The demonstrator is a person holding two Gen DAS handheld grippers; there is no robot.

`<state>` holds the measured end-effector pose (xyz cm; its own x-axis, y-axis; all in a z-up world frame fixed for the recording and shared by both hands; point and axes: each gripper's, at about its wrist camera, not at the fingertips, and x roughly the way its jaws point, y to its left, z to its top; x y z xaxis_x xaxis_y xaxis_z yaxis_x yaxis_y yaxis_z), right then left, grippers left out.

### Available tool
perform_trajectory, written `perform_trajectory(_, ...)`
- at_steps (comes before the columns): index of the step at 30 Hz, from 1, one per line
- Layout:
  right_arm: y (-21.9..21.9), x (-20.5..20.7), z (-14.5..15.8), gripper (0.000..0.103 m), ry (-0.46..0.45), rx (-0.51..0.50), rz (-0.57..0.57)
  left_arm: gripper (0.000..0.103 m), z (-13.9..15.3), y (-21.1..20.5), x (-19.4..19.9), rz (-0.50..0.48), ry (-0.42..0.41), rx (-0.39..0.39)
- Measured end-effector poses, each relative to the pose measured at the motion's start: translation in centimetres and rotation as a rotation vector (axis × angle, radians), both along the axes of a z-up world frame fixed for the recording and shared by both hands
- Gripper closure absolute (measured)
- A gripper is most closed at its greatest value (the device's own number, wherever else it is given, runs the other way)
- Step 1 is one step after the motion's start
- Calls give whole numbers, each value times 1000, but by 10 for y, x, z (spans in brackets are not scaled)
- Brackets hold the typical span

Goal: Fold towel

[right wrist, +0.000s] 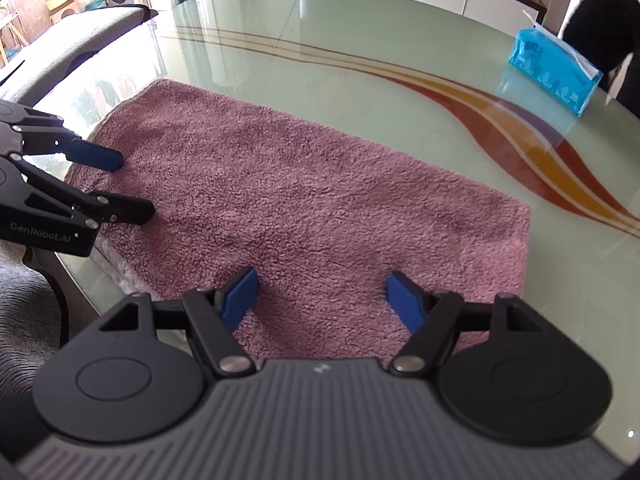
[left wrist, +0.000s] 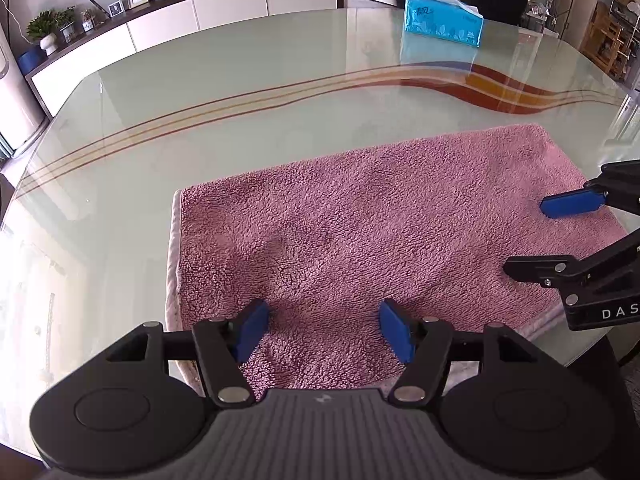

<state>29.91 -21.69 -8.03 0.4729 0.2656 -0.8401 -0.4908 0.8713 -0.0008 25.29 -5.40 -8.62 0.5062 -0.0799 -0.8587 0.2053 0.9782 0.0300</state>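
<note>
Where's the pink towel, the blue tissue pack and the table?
towel (left wrist: 360, 220): left wrist view, middle of its fluffy top.
tissue pack (right wrist: 556, 68): right wrist view, its blue side.
table (left wrist: 240, 64): left wrist view, bare glass top.

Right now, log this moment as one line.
towel: flat on table | left gripper: open over near edge | right gripper: open over near edge

On the black body of my left gripper, seen from my right wrist camera, I read the white words "GenRobot.AI". On the black body of my right gripper, seen from my left wrist camera, I read only the white letters "DAS"; the rest is cut by the picture edge. The blue tissue pack on the glass table carries white characters, but they are too small for me to read.
</note>
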Motion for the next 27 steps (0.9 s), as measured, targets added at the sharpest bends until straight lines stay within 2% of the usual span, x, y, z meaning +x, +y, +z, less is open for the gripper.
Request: perform_trajectory(27, 0, 0, 0, 28, 1, 2, 10, 34, -1, 1, 3, -4, 14, 4)
